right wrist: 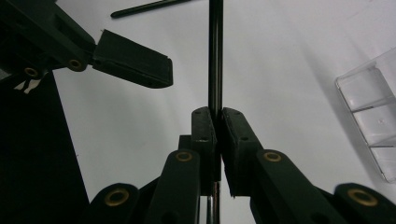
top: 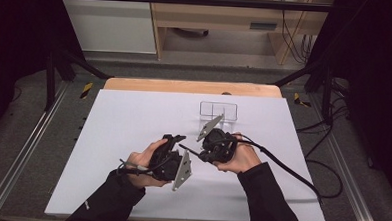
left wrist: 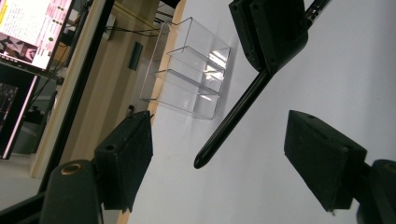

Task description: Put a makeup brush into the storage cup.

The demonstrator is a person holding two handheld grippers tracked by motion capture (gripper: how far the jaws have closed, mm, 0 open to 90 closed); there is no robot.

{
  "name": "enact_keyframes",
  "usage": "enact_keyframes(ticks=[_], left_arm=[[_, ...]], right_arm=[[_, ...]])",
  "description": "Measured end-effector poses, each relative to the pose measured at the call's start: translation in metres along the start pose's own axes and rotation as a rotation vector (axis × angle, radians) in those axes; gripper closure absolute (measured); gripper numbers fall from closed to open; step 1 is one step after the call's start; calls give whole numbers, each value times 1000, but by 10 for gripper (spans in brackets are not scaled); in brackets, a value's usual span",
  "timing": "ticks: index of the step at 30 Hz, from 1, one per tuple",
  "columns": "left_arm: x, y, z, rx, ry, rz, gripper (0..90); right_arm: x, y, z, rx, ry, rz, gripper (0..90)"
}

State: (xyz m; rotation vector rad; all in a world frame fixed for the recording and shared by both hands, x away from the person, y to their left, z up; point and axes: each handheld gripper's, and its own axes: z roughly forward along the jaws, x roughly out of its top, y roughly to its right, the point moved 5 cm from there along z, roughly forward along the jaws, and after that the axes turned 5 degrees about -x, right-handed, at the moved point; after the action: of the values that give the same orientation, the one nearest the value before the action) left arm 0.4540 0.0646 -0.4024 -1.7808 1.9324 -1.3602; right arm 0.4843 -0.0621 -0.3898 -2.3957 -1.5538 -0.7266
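white tabletop point(top: 132, 138), clear organizer point(top: 218, 113) at 12 o'clock. right gripper point(right wrist: 217, 122) clamped on black pen point(right wrist: 215, 56); pen's long axis points toward 9 o'clock, tip between the spread jaws of left gripper point(left wrist: 224, 154), ready for handover.

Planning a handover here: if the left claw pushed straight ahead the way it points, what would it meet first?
Probably the black pen, clamped in the right claw and pointing between the left claw's open jaws. The clear plastic organizer lies farther off, though depth is uncertain.
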Motion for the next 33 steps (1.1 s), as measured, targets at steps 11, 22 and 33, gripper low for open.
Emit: enact_keyframes(ticks=[11, 22, 33], left_arm=[[7, 8, 7, 38, -21, 89, 302], [8, 15, 12, 85, -69, 220, 432], [9, 21, 17, 89, -88, 299, 570]], right_arm=[[0, -2, 1, 15, -3, -8, 843], [-1, -3, 3, 27, -25, -5, 843], [-1, -4, 4, 38, -28, -9, 844]])
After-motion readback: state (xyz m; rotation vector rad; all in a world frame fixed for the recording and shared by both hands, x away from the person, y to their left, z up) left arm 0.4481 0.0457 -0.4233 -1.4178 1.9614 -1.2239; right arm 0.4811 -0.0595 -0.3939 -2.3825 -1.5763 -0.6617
